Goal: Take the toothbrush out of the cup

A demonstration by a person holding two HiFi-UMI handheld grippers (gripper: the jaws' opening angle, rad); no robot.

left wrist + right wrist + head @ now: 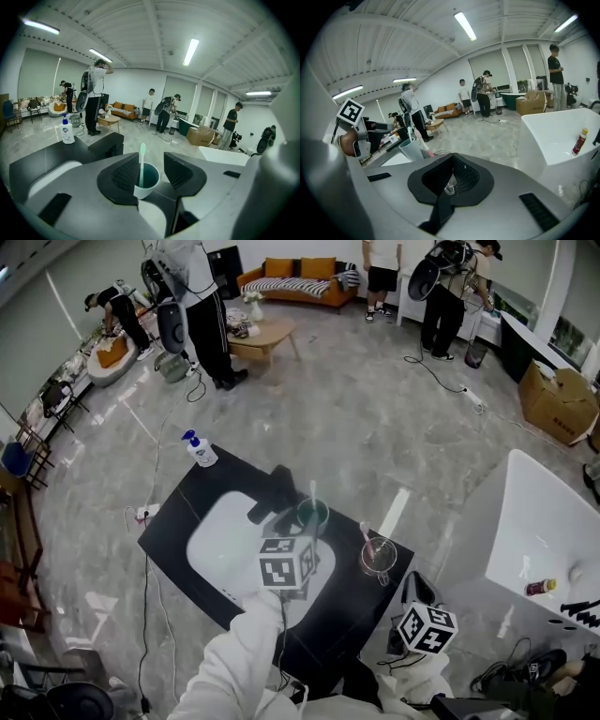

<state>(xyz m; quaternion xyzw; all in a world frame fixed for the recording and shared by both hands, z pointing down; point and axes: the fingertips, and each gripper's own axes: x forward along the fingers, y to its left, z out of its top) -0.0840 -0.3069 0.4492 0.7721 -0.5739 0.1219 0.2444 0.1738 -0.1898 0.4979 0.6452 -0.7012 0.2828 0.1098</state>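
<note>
With the reach judged in hand, the left gripper [153, 172] is being held wide open and empty, the cup [144, 191] and its upright toothbrush [142, 159] just ahead between the jaws; closure on the handle is being called for next.

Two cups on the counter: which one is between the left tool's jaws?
The white cup with a teal inside and pale green toothbrush, standing between the open jaws of the left tool. The clear glass cup sits apart, to its right.
</note>
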